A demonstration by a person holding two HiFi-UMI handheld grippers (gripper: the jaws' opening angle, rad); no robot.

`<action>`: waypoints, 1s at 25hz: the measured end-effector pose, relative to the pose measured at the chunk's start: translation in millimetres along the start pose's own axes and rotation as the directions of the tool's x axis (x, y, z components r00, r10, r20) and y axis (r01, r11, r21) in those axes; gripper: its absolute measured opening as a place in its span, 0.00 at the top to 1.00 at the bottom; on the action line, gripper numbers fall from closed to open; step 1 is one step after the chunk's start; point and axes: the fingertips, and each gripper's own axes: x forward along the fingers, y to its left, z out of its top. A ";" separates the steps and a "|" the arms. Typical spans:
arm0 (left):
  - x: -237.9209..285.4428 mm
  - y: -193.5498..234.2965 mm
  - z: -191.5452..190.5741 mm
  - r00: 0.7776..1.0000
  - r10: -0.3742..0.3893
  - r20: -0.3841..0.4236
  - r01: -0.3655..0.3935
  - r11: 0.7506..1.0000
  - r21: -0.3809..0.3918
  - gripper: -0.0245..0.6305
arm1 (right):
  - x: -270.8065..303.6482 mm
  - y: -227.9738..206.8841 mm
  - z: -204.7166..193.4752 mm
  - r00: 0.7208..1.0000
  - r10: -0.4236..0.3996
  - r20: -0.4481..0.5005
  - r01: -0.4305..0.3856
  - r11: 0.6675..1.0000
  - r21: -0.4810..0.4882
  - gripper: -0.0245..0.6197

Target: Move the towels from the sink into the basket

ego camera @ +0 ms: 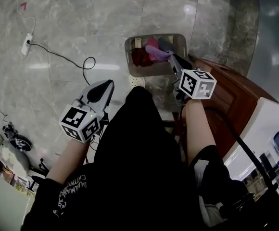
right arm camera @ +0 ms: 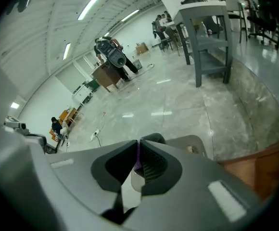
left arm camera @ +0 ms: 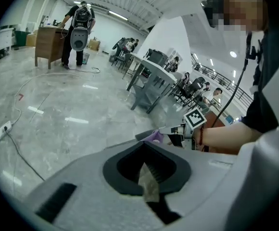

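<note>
Low at left, left gripper (ego camera: 108, 86) has jaws together, nothing gripped, clear of the drop. Centre: basket (ego camera: 129, 47) on the floor. Right gripper (ego camera: 171, 57) is clamped on the purple towel (ego camera: 156, 52) over it, likely for release.

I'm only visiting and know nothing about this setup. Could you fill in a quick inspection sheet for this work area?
Surface: grey stone floor.
Job's things: basket on the floor with red and pink cloth inside; purple towel over it.
Clutter: dark object at the left edge, unclear.
Grippers: left gripper shut, empty; right gripper shut on the purple towel.
Cables: power strip with a black cable trailing across the floor.
Surroundings: wooden cabinet at right; grey tables with people beyond.
</note>
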 end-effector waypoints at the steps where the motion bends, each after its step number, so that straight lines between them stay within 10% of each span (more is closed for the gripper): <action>1: 1.3 3.6 -4.9 1.000 0.005 -0.012 -0.005 1.000 -0.011 0.96 | 4.8 -6.6 -7.9 1.000 -0.011 -0.014 0.011 1.000 0.029 0.92; 14: 15.0 6.9 -27.9 0.998 -0.024 -0.064 0.020 0.998 -0.063 0.96 | 35.9 -48.2 -95.1 0.977 -0.092 -0.193 0.136 0.963 0.231 0.92; 25: 10.6 2.3 -34.1 0.998 -0.033 -0.046 0.030 0.997 -0.073 0.96 | 25.6 -50.2 -127.7 0.952 -0.107 -0.288 0.171 0.964 0.205 0.95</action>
